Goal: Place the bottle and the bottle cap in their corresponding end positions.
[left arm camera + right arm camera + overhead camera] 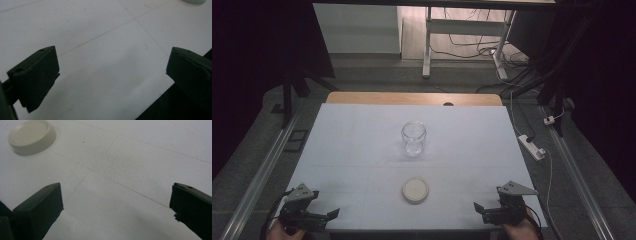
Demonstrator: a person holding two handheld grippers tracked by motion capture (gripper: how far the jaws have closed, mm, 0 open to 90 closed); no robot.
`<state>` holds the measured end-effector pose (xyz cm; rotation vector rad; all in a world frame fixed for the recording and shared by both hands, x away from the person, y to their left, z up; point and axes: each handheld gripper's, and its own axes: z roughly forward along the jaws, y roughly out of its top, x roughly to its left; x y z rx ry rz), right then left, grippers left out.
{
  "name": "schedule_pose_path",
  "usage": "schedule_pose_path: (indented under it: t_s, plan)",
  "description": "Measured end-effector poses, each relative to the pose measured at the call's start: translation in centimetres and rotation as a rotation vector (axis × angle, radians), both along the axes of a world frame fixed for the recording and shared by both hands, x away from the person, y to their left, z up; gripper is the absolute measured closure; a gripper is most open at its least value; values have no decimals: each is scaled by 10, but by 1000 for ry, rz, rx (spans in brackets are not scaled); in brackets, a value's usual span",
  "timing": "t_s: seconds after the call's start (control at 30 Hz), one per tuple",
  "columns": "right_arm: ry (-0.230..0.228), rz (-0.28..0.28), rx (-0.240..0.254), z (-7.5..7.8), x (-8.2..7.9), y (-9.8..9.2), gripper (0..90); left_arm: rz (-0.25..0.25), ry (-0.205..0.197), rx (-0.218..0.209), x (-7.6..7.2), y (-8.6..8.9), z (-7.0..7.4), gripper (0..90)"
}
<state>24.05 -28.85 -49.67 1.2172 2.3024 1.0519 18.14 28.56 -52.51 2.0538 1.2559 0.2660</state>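
Observation:
A clear glass jar (pixel 413 137) stands upright, without a lid, at the middle of the white table (pixel 352 150). A round cream lid (pixel 415 189) lies flat nearer to me, in line with the jar. My left gripper (pixel 331 215) rests at the near left corner, open and holding nothing; the left gripper view has its jaws wide apart (pixel 112 72) over bare table. At the near right corner my right gripper (pixel 479 210) is open too, and its jaws (pixel 116 200) point toward the lid (pixel 31 136), well short of it.
A wooden strip (pixel 412 98) borders the table's far edge. On the floor to the right lie a white power strip (pixel 532 146) and cables. White desk legs (pixel 427 45) stand beyond the table. Metal rails (pixel 257 175) run along both sides.

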Motion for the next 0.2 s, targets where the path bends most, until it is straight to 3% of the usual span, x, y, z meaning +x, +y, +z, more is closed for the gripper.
schedule_pose_path:
  t_s: [0.2]
  plan:
    - [10,-5,-36,-1,0,1,0,4,14,3,1,0,0,0]
